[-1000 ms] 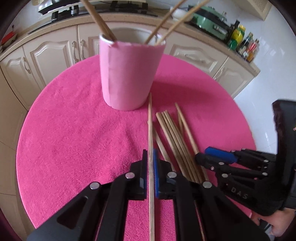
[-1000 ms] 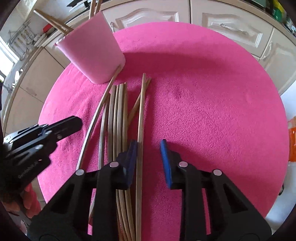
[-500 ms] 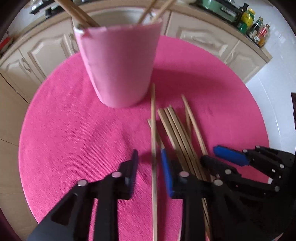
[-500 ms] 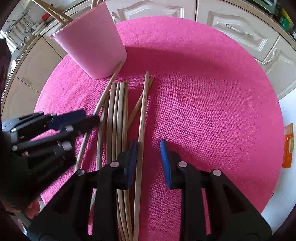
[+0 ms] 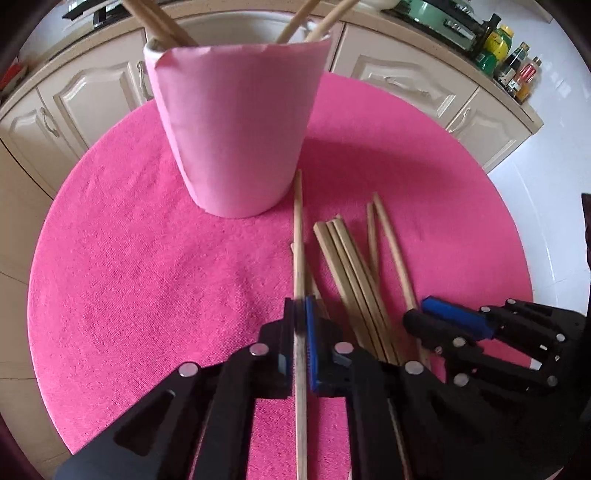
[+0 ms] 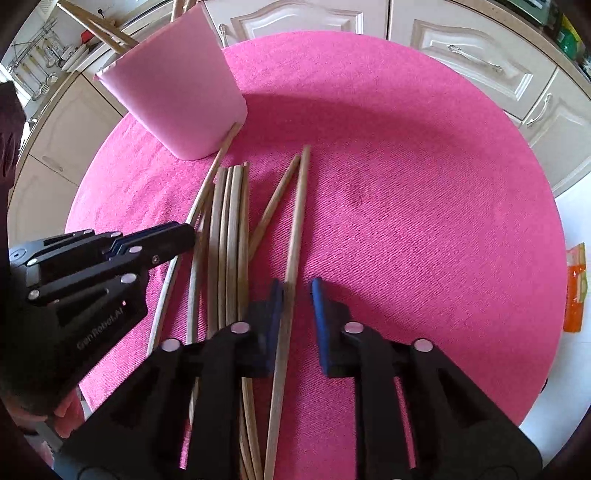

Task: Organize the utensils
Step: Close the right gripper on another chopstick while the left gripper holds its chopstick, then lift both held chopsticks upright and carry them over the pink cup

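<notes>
A pink cup (image 5: 236, 122) with several chopsticks (image 5: 162, 22) standing in it sits at the back of the round pink table (image 5: 147, 258). My left gripper (image 5: 301, 321) is shut on one wooden chopstick (image 5: 298, 229) whose tip reaches the cup's base. To its right lies a loose pile of chopsticks (image 5: 351, 273). In the right wrist view my right gripper (image 6: 297, 291) straddles another chopstick (image 6: 297, 221). Its jaws are closing: the stick rests against the left pad and a gap remains at the right pad. The left gripper (image 6: 181, 236) also shows there, beside the pile (image 6: 229, 221) and the cup (image 6: 177, 99).
Cream kitchen cabinets (image 5: 406, 81) ring the table closely. Bottles (image 5: 517, 70) stand on the counter at the back right. An orange packet (image 6: 576, 288) lies beyond the table's right edge. Bare pink cloth (image 6: 424, 221) spreads to the right of the chopsticks.
My left gripper opened, slid along its chopstick toward the cup and shut on it again. The right gripper stayed in place and its jaws narrowed around the chopstick between them.
</notes>
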`<action>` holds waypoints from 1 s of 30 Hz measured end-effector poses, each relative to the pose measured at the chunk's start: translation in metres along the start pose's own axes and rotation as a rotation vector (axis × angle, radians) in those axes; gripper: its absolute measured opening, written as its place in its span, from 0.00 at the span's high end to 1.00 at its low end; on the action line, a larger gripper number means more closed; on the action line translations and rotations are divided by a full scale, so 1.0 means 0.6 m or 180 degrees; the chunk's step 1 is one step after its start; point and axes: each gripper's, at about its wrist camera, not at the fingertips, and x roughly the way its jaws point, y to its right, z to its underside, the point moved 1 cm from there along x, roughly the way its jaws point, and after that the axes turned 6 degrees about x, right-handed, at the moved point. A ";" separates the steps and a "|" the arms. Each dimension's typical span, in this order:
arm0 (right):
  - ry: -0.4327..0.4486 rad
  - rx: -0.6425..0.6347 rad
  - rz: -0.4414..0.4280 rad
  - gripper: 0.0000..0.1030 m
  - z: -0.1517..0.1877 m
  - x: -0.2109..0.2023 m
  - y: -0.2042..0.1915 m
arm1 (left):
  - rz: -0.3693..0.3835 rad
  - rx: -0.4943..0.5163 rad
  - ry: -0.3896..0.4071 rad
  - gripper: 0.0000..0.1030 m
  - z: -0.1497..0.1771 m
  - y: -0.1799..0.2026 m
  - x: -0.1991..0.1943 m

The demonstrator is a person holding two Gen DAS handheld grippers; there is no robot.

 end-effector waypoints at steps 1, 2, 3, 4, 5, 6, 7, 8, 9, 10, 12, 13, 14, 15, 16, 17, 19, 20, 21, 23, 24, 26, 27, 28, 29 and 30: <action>0.0002 0.0020 -0.0017 0.91 -0.001 0.001 0.002 | 0.0018 -0.0017 0.0029 0.94 0.001 0.000 -0.002; 0.0018 0.0061 -0.0056 0.93 -0.001 -0.001 0.007 | 0.0048 -0.0040 0.0087 0.94 0.005 -0.001 -0.007; 0.0039 0.0091 -0.0081 0.93 -0.001 -0.002 0.011 | 0.0099 -0.0055 0.0186 0.94 0.006 0.000 -0.016; 0.0079 0.0120 -0.0096 0.93 -0.003 -0.004 0.017 | 0.0135 -0.0049 0.0269 0.94 0.011 0.001 -0.026; 0.0114 0.0144 -0.0125 0.93 -0.005 -0.006 0.020 | 0.0150 -0.0035 0.0350 0.94 0.015 0.000 -0.035; 0.0152 0.0179 -0.0170 0.93 -0.005 -0.011 0.024 | 0.0173 -0.0027 0.0444 0.94 0.016 0.001 -0.046; 0.0190 0.0218 -0.0218 0.93 -0.005 -0.016 0.027 | 0.0203 -0.0034 0.0525 0.94 0.018 0.003 -0.056; 0.0240 0.0251 -0.0267 0.93 -0.008 -0.022 0.032 | 0.0235 -0.0045 0.0597 0.94 0.020 0.003 -0.065; 0.0286 0.0268 -0.0304 0.93 -0.011 -0.027 0.036 | 0.0276 -0.0048 0.0684 0.94 0.022 0.004 -0.076; 0.0343 0.0292 -0.0362 0.93 -0.013 -0.036 0.038 | 0.0304 -0.0039 0.0737 0.94 0.025 0.006 -0.085; 0.0442 0.0370 -0.0472 0.93 -0.019 -0.052 0.046 | 0.0338 0.0003 0.0864 0.94 0.030 0.013 -0.104; 0.0493 0.0409 -0.0511 0.93 -0.022 -0.061 0.050 | 0.0360 0.0012 0.0901 0.94 0.033 0.017 -0.110; 0.0530 0.0433 -0.0539 0.93 -0.024 -0.068 0.052 | 0.0381 0.0017 0.0941 0.94 0.036 0.021 -0.119; 0.0590 0.0466 -0.0577 0.93 -0.026 -0.079 0.054 | 0.0403 0.0033 0.0977 0.94 0.037 0.025 -0.126; 0.0633 0.0483 -0.0614 0.93 -0.027 -0.088 0.055 | 0.0413 0.0063 0.1021 0.94 0.039 0.030 -0.134; 0.0657 0.0490 -0.0638 0.93 -0.029 -0.095 0.055 | 0.0413 0.0083 0.1053 0.94 0.034 0.038 -0.139; 0.0718 0.0505 -0.0693 0.93 -0.030 -0.109 0.054 | 0.0438 0.0110 0.1122 0.94 0.034 0.047 -0.150; 0.0747 0.0510 -0.0733 0.94 -0.032 -0.118 0.055 | 0.0433 0.0118 0.1155 0.94 0.030 0.048 -0.152; 0.0769 0.0519 -0.0780 0.93 -0.034 -0.125 0.056 | 0.0436 0.0123 0.1204 0.94 0.028 0.051 -0.161; 0.0812 0.0531 -0.0845 0.93 -0.038 -0.135 0.059 | 0.0427 0.0125 0.1277 0.94 0.025 0.055 -0.174; 0.0822 0.0528 -0.0884 0.93 -0.041 -0.140 0.058 | 0.0423 0.0133 0.1309 0.94 0.024 0.056 -0.180; 0.0860 0.0519 -0.0936 0.94 -0.034 -0.155 0.053 | 0.0394 0.0148 0.1393 0.94 0.022 0.056 -0.195; 0.0874 0.0513 -0.0957 0.94 -0.035 -0.160 0.053 | 0.0390 0.0158 0.1432 0.94 0.019 0.057 -0.203; 0.0899 0.0513 -0.0981 0.94 -0.037 -0.166 0.052 | 0.0377 0.0163 0.1457 0.94 0.015 0.058 -0.206; 0.0919 0.0511 -0.0997 0.94 -0.038 -0.171 0.052 | 0.0355 0.0168 0.1496 0.94 0.017 0.055 -0.214; 0.0938 0.0505 -0.1010 0.94 -0.039 -0.176 0.051 | 0.0342 0.0167 0.1541 0.94 0.015 0.055 -0.222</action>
